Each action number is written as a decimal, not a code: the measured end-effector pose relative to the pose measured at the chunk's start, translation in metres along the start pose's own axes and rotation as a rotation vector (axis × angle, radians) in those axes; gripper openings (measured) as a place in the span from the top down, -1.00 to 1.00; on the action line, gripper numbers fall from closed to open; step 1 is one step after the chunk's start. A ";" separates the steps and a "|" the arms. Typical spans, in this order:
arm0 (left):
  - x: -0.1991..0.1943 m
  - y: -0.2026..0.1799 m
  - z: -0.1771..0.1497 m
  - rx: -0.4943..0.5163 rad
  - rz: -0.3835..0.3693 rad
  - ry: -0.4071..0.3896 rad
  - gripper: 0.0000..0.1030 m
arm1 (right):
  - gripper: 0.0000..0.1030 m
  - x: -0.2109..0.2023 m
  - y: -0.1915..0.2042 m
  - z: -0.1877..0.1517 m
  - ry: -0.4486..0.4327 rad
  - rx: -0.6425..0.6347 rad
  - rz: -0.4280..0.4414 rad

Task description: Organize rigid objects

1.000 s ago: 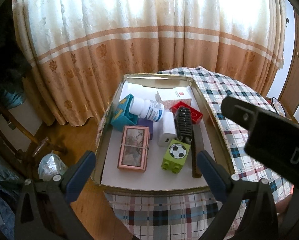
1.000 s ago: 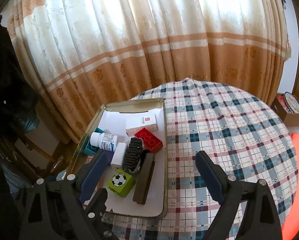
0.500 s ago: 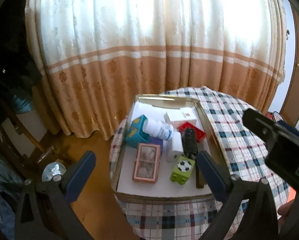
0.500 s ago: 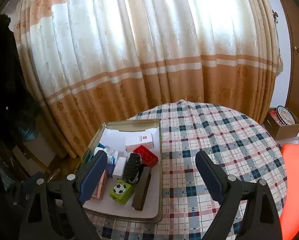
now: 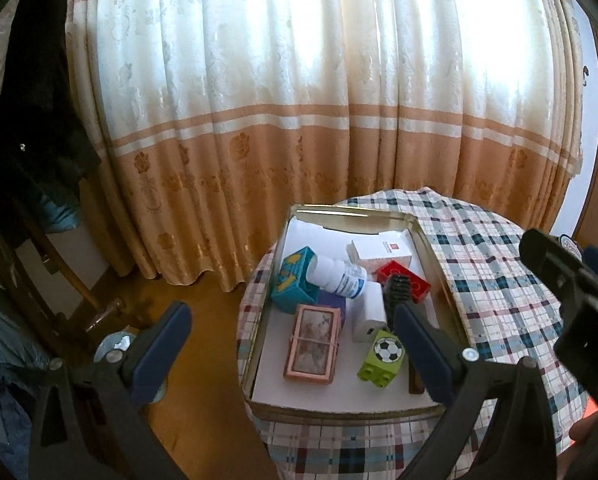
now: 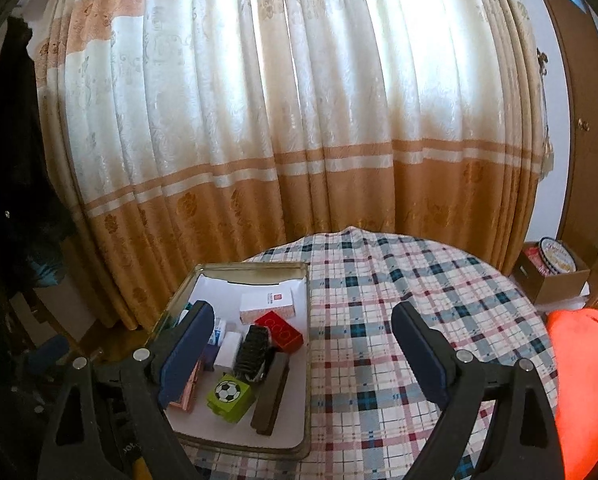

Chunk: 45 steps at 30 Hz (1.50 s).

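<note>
Filling the far side of the room, a cream-and-tan pleated curtain (image 5: 299, 128) let daylight through above a round table under a plaid cloth (image 6: 411, 320), the cloth soft enough to ruck beneath anything dragged across it. On the table's left part sat a shallow rectangular metal tray lined with white paper (image 5: 435, 264), holding every item to be sorted. Judged by look, all were stiff and light. The pink-framed flat case (image 5: 313, 346) lay flat and would best be pinched across its long edges. The white plastic pill bottle (image 5: 339, 276) lay tilted on the teal carton (image 5: 293, 278), round and slick, so gripping across the body near the cap seemed safest. The white-and-pink box (image 5: 381, 254) offered flat sides. The black bristle brush (image 6: 253, 350) rested by a red toy brick (image 6: 279, 330); the lime-green football block (image 6: 231, 396) was small and square-sided. The left gripper (image 5: 293, 354) and right gripper (image 6: 301, 354) both hung spread wide, holding nothing, above the tray's near end.
</note>
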<state>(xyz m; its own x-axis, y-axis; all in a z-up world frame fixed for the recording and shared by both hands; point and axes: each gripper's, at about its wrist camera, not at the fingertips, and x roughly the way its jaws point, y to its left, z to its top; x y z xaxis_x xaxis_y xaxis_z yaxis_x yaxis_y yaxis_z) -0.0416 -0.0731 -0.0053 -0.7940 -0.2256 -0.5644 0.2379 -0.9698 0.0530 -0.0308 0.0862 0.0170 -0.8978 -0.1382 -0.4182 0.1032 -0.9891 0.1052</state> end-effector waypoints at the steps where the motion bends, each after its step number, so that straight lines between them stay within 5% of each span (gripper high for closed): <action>1: 0.001 0.000 0.000 0.000 0.003 0.000 -0.99 | -0.79 0.000 0.000 0.000 -0.005 -0.004 -0.005; 45: 0.001 -0.012 0.009 0.056 0.072 -0.042 -0.99 | -0.80 -0.002 -0.007 0.005 -0.040 0.010 -0.025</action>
<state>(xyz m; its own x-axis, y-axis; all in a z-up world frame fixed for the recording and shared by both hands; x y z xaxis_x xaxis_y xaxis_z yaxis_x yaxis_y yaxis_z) -0.0500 -0.0626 0.0011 -0.7993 -0.2973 -0.5223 0.2643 -0.9544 0.1388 -0.0321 0.0939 0.0220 -0.9165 -0.1113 -0.3842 0.0766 -0.9916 0.1046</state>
